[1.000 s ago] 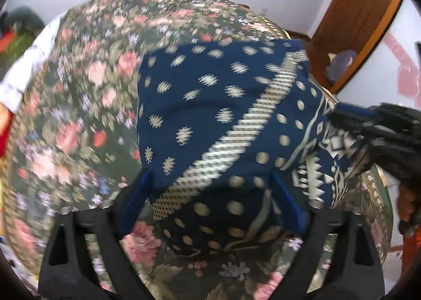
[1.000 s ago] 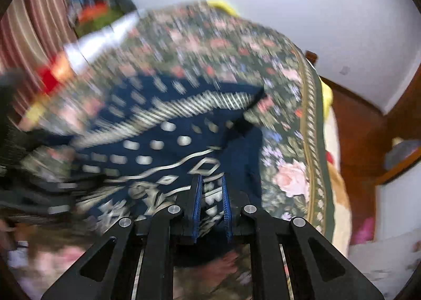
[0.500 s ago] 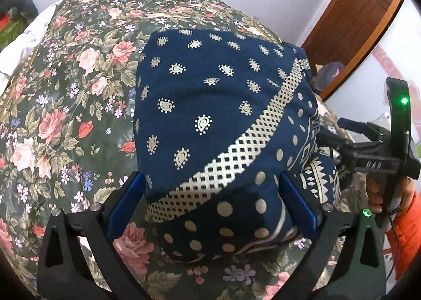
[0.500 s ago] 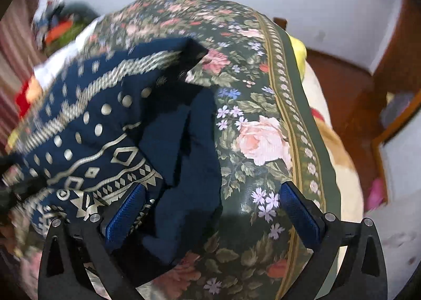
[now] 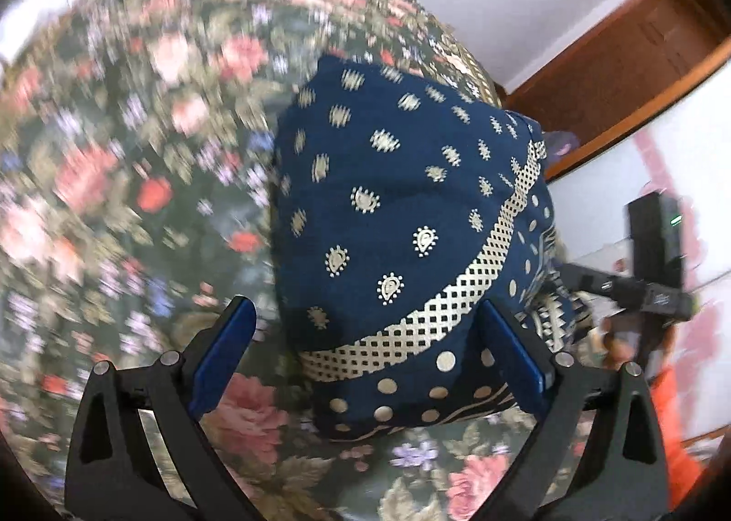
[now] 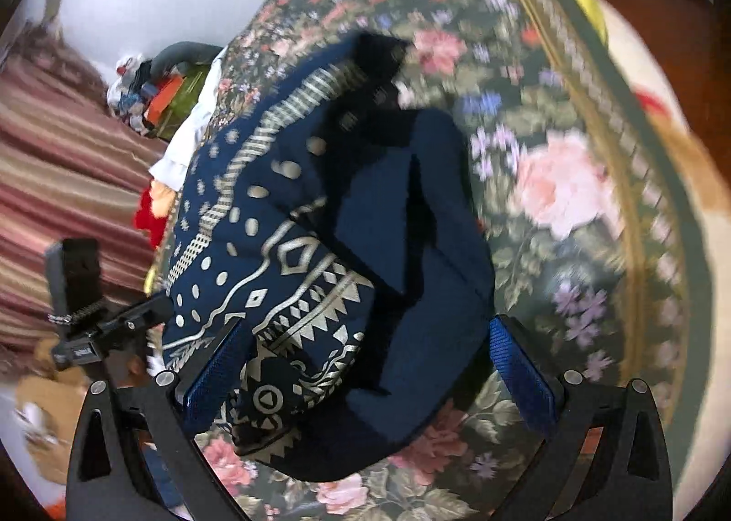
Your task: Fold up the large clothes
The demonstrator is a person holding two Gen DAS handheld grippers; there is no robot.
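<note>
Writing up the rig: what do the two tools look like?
Both alike: the left tool and right tool have black skeletal fingers with triangular cut-outs and silver screws, tipped with blue pads. The right one's upright black block shows a green light. An orange sleeve is beside it.

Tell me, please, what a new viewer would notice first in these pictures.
The folded navy cloth with cream dots and lattice bands lies in the middle, on the dark green bedspread with pink roses. Each open tool straddles its near end without pinching it.
</note>
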